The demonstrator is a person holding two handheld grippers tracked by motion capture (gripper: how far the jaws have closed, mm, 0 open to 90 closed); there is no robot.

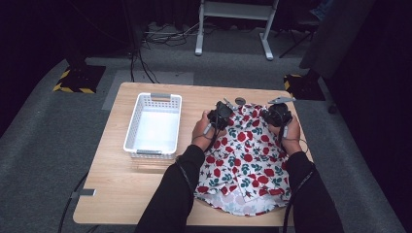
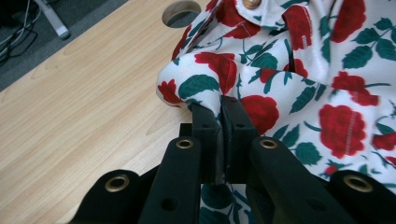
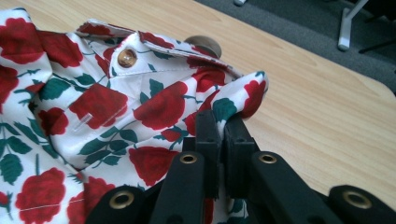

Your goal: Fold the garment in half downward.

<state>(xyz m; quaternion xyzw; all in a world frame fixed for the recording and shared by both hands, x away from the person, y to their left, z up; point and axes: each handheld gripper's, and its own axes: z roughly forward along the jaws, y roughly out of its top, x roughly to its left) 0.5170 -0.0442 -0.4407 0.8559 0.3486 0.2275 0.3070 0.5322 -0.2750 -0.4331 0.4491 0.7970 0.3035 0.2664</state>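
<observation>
Along the near edge of the light wooden table point(image 1: 121, 194) hangs the hem of a white cotton shirt printed with red roses and green leaves point(image 1: 245, 165), spread over the right half. Farther up, at its shoulders, the left gripper point(image 2: 218, 109) and right gripper point(image 3: 223, 122) are each clenched on a pinch of cloth. Raising both evenly should keep it flat. Beyond, left, sits a white plastic basket point(image 1: 133, 127).

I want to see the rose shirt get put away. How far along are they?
Done: both claws have pinched the rose shirt at its far end, the left claw and the right claw each shut on a fold of cloth. In hand: those two corners bunch up off the table. Left: most of the shirt lies spread flat, and the white basket holds nothing.
</observation>
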